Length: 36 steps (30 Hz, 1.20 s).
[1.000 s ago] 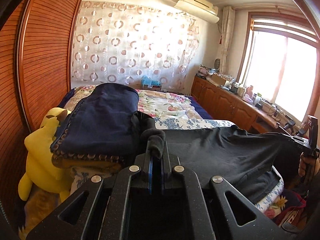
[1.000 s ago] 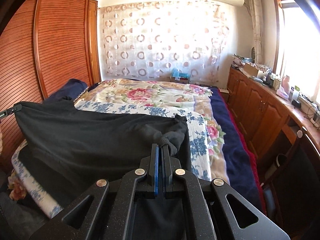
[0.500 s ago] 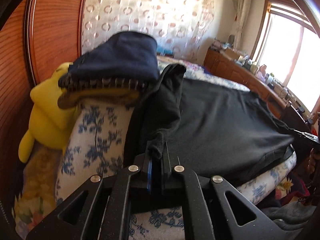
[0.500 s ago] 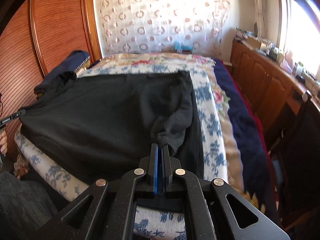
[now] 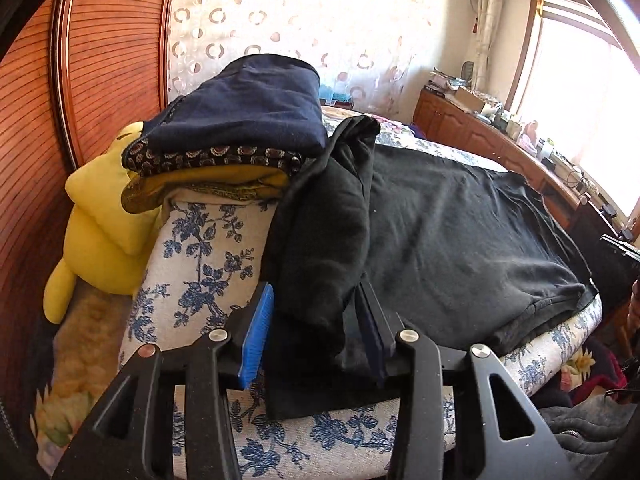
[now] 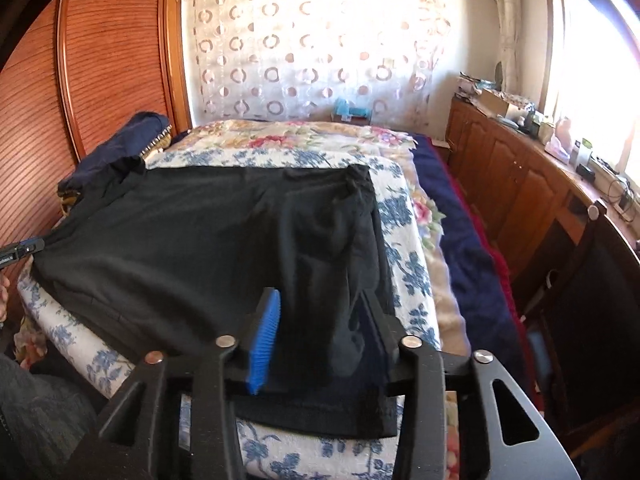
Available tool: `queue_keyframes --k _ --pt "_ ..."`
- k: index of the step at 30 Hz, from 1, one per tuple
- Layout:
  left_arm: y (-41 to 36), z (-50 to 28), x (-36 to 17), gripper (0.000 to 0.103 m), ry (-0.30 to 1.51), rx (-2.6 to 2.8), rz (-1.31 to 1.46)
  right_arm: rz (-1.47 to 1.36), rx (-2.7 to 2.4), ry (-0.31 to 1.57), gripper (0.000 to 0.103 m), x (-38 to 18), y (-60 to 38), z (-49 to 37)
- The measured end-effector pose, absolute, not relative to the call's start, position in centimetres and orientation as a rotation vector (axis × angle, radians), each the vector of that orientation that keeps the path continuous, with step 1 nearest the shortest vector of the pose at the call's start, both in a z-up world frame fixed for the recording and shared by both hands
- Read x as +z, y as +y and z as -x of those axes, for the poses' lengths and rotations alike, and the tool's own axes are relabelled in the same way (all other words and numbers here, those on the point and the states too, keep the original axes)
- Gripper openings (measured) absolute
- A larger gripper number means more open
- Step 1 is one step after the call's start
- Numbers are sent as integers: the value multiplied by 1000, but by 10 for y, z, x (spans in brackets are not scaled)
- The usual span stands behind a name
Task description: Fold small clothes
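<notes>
Black garment (image 5: 460,240) lay flat on the floral-covered bed (image 5: 200,248), left gripper (image 5: 316,320) and right gripper (image 6: 320,320) at its near corners, jaws opening, cloth loose between them

The bed (image 5: 208,248) is viewed close-up from its near edge, each wrist camera angled downward along its own fingers. The left-side corner beside the wardrobe (image 5: 100,60) is faced by the left view, the window-side corner by the right. The black garment (image 6: 200,240) and curtain (image 6: 320,52) are shared.
</notes>
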<state>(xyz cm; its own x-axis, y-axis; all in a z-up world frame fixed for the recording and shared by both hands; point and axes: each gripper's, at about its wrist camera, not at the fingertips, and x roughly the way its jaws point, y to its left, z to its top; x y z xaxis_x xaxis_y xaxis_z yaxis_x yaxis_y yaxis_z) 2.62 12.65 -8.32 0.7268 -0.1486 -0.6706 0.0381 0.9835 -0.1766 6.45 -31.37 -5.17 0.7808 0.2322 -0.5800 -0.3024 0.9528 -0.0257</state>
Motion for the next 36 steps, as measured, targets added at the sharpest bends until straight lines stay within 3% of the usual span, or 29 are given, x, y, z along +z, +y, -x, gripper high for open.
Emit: queue_keyframes --k 1,2,4,22,27,29,36 --pt "126 -27 -83 45 752 -98 146 117 299 610 46 -53 -311 -65" --pt "126 -28 -85 60 757 -94 137 114 313 614 49 -55 -307 -66" --pt "127 -29 -88 79 758 -92 140 111 333 620 52 -59 -300 -67" --pt "134 -38 -104 79 814 -62 154 185 453 734 54 -115 -225 -116" --pt "135 -39 -106 79 821 -62 159 210 455 715 75 -117 -218 -113" --pt "136 -39 -108 79 824 -63 164 227 454 715 91 -119 -217 -110" --pt "136 -38 -108 79 819 -64 169 214 432 694 96 -124 -215 -103"
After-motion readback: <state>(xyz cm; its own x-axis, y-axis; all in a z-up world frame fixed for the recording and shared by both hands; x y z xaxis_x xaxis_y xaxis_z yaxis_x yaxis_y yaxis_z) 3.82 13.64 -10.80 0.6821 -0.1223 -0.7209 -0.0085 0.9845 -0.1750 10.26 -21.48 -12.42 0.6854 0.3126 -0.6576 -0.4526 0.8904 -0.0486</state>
